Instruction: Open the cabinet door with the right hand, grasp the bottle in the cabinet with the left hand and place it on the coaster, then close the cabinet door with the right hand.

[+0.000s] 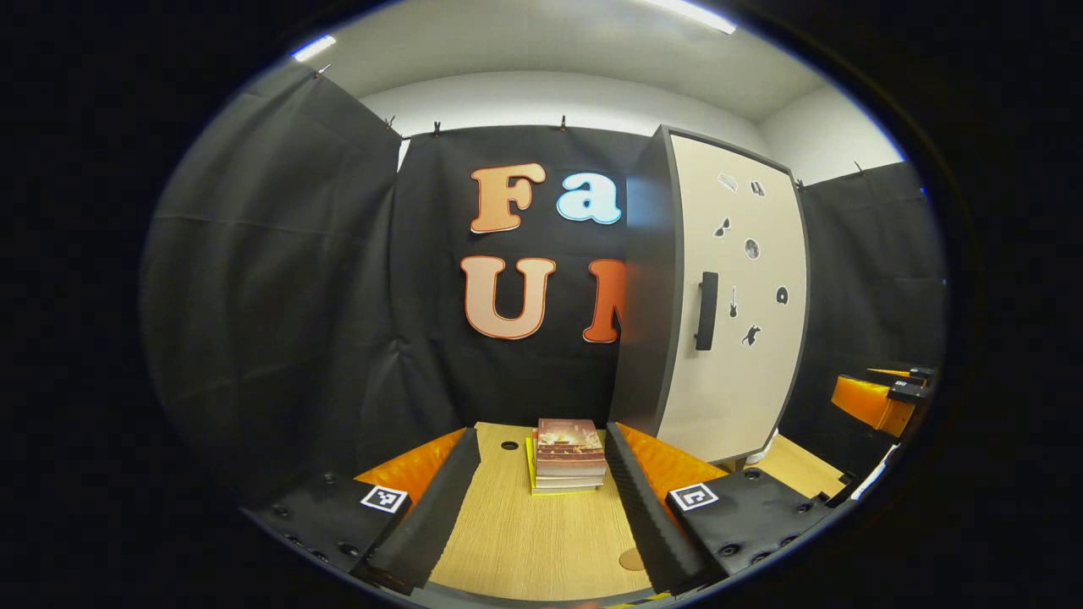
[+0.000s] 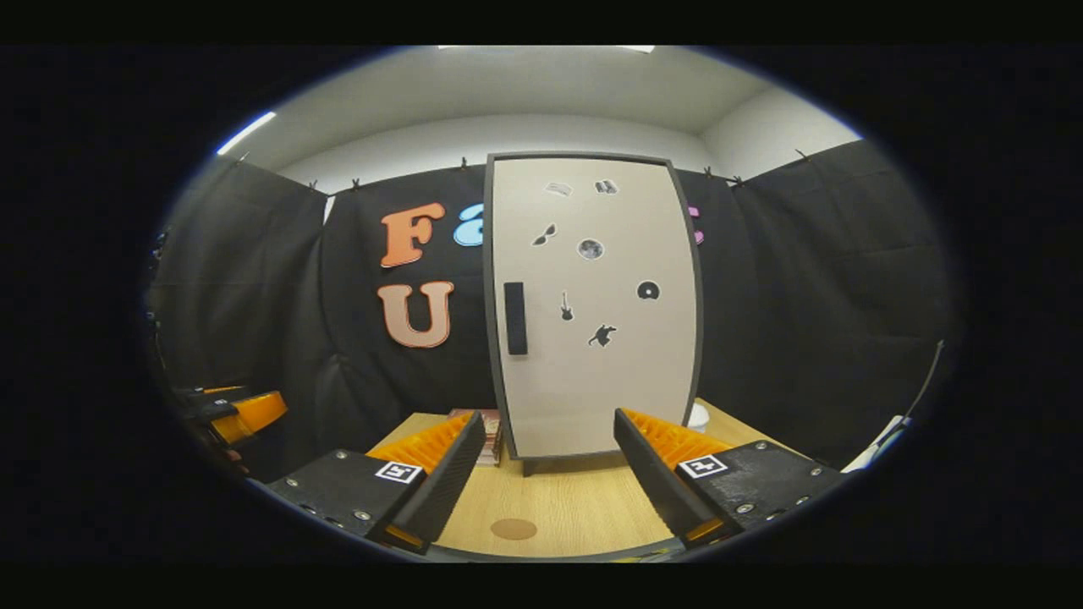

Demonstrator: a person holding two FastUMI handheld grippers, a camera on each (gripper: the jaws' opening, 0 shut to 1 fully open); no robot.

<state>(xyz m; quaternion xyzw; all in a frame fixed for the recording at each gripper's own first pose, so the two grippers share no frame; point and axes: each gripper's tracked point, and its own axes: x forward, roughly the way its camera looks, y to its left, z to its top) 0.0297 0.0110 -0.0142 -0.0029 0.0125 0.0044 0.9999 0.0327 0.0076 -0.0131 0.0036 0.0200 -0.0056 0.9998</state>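
Left tongs (image 1: 541, 499): two ribbed fingers on dark screw-studded mounts, each bearing a square black-and-white marker. Right tongs (image 2: 550, 474) are built alike, with orange bodywork behind the fingers.

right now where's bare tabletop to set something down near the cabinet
Bare wood lies in front of the cabinet, around the coaster, between the open right tongs. More lies before the stack of books. Crowded: books sit close beside the cabinet's left side.

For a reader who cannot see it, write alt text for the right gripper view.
A tall cabinet with its pale door shut stands on a wooden table, a dark handle near the door's left edge. The open right gripper points at it from the foreground, a round coaster lying on the table between its fingers.
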